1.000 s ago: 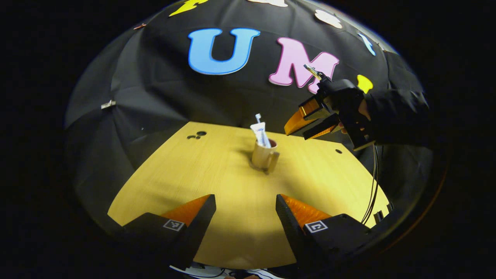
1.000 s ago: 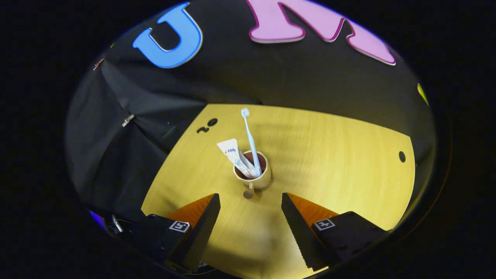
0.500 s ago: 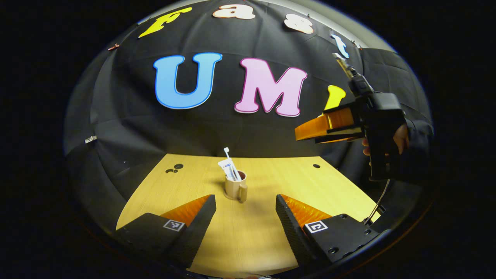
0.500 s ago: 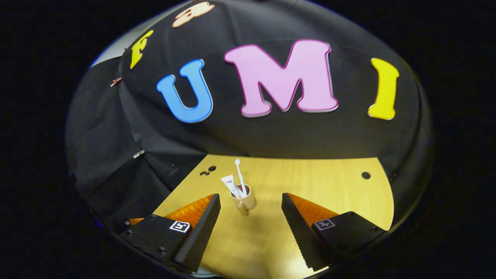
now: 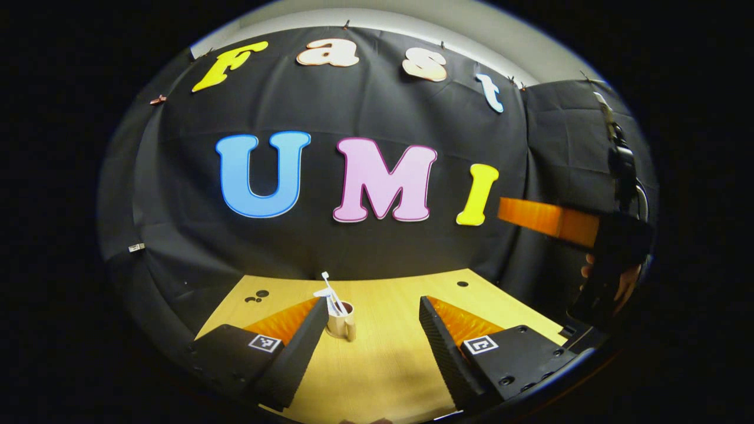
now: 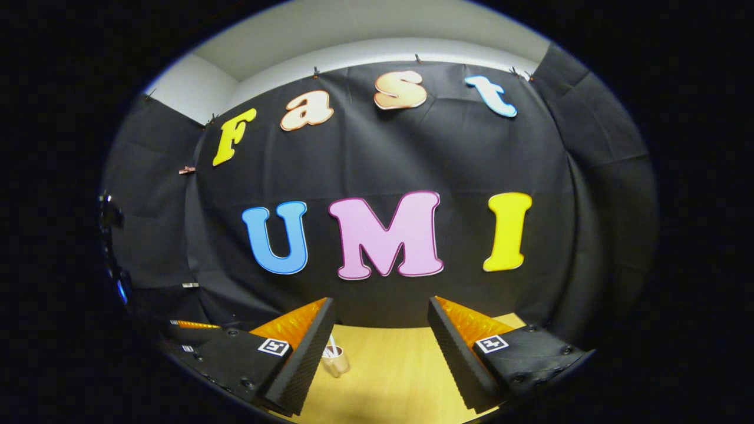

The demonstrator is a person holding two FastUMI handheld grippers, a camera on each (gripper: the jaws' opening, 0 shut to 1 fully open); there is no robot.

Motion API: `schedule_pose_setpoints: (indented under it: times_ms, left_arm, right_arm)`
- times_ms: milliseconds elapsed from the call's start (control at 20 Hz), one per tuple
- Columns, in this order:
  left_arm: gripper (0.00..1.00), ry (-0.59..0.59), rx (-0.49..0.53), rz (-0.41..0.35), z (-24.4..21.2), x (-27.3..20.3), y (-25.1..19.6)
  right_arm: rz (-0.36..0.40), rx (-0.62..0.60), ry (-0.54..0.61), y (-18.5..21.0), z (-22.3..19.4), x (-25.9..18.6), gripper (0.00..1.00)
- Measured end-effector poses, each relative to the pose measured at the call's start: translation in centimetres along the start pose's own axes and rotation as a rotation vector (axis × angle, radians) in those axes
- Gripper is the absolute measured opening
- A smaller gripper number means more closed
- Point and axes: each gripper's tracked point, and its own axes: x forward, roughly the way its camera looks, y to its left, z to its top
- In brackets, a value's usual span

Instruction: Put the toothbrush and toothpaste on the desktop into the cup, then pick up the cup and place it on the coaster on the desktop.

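A: Quick pass. Landmark is the cup (image 5: 341, 321), standing upright on the desktop (image 5: 389, 359). The toothbrush (image 5: 329, 290) and toothpaste (image 5: 325, 294) both stand in it, sticking up past the rim.

B: So step one reads done. Coaster?

A: Can't make one out under the cup from here, too small. In the right gripper view the cup (image 6: 336, 360) is half hidden behind that gripper's own left finger. I'd judge the cup is where it's meant to end up, or the carry to the coaster is still owed. Can't settle which.

B: Claws?

A: Left gripper (image 5: 373, 330): fingers spread wide, nothing between them. The cup sits beyond the tips, just beside the left finger, no contact. Right gripper (image 6: 381, 335): also spread, empty, raised well above the cup and looking mostly at the wall. In the left gripper view the right one hangs high and far to the right of the cup (image 5: 548, 217), a hand (image 5: 612, 282) on its grip.

B: Next move?

A: If the coaster step is owed, one gripper has to come down level with the cup, straddle the body or the handle side with jaws apart, pinch, lift straight so the brush and tube don't tip out. If it's done, both just pull clear.

B: Risk?

A: Top-heavy load. A sideways knock from a finger would topple it.
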Motion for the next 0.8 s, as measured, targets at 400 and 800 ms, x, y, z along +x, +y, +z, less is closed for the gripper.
schedule_pose_setpoints:
  times_ms: [400,800]
  left_arm:
    - [0.96,-0.027,0.005,0.040,0.1,-0.7,-0.6]
    - [0.97,-0.007,-0.034,0.089,-1.0,0.4,-0.8]
  right_arm:
    - [0.042,-0.049,0.159,0.3,-5.8,-4.6,0.97]
    - [0.138,-0.019,0.202,1.4,-7.5,-2.8,0.97]
